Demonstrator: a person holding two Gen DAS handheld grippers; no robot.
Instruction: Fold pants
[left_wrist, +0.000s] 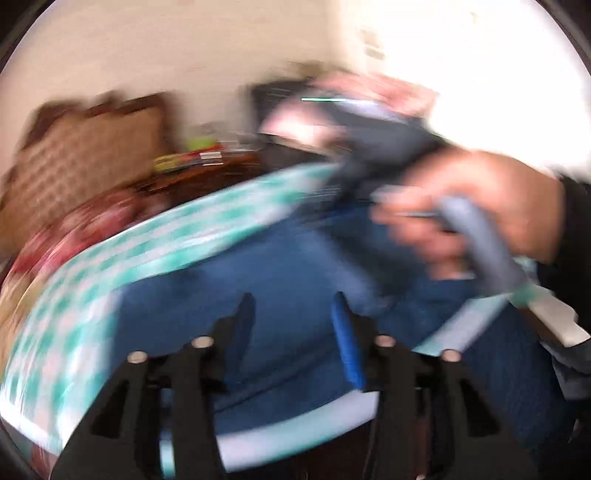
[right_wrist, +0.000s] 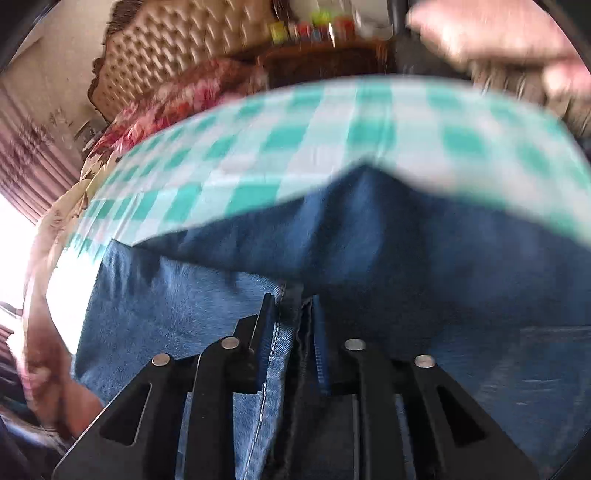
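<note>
Blue denim pants (left_wrist: 280, 266) lie on a table with a teal-and-white checked cloth (left_wrist: 110, 266). In the left wrist view my left gripper (left_wrist: 295, 314) is open and empty, just above the denim. The person's right hand and the grey right gripper body (left_wrist: 476, 229) hold fabric at the right; the frame is blurred. In the right wrist view my right gripper (right_wrist: 291, 314) is shut on a seamed edge of the pants (right_wrist: 280, 332), and a fold of denim (right_wrist: 369, 236) is lifted over the checked cloth (right_wrist: 295, 147).
A tufted headboard (right_wrist: 177, 48) and a red floral bedspread (right_wrist: 177, 99) lie beyond the table. A dark wooden stand with small colourful items (right_wrist: 314, 29) is at the back. The table's near edge (left_wrist: 295, 432) shows below the left gripper.
</note>
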